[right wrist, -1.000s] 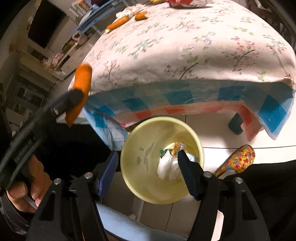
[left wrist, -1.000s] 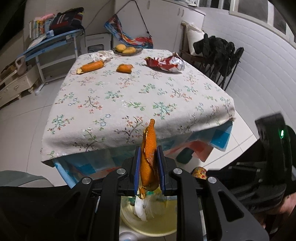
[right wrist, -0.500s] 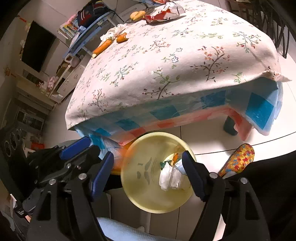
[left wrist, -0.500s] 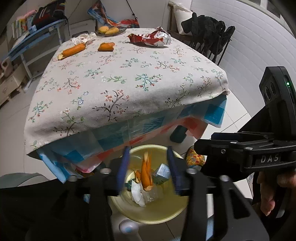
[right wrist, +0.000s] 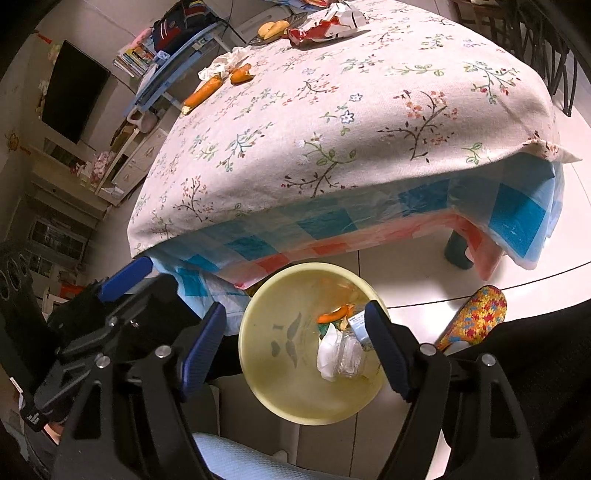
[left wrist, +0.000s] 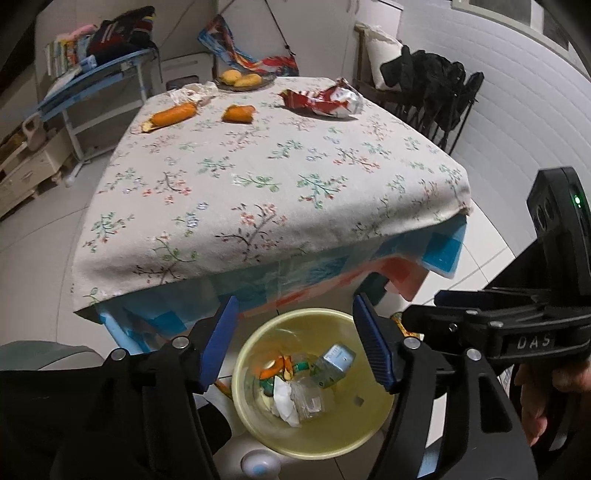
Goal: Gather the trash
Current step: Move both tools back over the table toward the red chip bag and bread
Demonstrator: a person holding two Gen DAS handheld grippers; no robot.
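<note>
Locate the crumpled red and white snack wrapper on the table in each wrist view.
Left wrist view: crumpled red and white snack wrapper, upper centre-right, on the far end of the table.
Right wrist view: same wrapper, top edge, right of centre.
Shared landmark: the dark plate of yellow fruit just left of it.

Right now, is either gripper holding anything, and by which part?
Nothing is held. The left gripper and right gripper are both open and empty above the yellow bin.

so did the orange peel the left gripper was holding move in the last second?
Yes. The orange peel dropped from between the left gripper fingers, level with the table edge, into the yellow bin below it.
</note>
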